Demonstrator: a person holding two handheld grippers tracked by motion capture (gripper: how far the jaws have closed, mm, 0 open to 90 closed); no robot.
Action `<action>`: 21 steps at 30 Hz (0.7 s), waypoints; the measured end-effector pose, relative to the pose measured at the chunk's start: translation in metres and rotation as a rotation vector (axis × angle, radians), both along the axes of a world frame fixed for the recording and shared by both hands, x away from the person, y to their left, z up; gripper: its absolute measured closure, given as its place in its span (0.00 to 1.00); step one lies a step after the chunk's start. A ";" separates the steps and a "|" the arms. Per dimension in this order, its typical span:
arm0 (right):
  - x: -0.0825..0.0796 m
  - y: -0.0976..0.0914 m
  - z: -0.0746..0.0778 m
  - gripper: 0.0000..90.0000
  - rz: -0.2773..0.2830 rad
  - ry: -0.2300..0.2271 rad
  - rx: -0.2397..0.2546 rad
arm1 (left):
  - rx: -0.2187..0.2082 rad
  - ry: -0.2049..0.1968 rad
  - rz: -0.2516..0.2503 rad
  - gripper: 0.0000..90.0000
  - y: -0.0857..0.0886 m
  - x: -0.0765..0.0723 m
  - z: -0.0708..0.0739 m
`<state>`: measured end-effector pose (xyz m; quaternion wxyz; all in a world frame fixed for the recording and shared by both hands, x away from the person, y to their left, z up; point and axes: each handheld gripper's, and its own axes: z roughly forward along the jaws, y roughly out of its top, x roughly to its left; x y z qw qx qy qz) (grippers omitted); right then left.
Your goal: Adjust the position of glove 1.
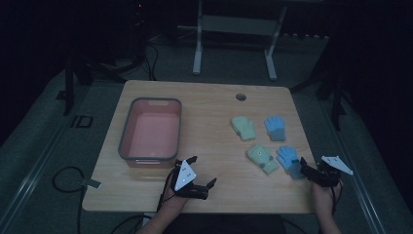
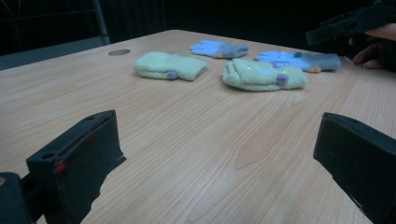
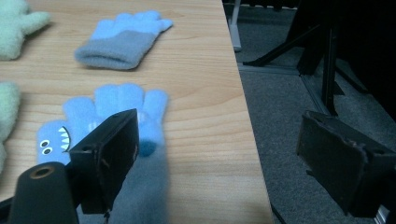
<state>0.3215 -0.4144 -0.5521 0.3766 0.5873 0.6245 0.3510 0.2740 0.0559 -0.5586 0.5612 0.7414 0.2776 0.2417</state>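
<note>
Right gripper view: blue glove (image 3: 112,116) under right hand-held gripper's (image 3: 219,154) wide-apart jaws.

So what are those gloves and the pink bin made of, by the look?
The blue gloves and green gloves look like soft knit fleece, going by the fuzzy matte nap. The pink bin seems to be smooth moulded plastic with a grey rim and a faint sheen.

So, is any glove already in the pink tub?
No, the pink tub holds nothing; all four gloves lie on the table.
</note>
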 end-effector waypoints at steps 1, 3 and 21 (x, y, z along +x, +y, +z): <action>0.000 0.000 0.000 0.15 0.000 0.000 0.001 | 0.001 -0.001 -0.003 0.01 0.000 0.000 0.000; -0.001 0.001 0.000 0.15 0.001 -0.001 -0.009 | 0.006 -0.003 -0.006 0.01 -0.001 0.000 0.000; -0.003 0.005 0.004 0.14 0.031 0.018 -0.033 | 0.013 -0.004 -0.012 0.01 -0.001 0.000 0.000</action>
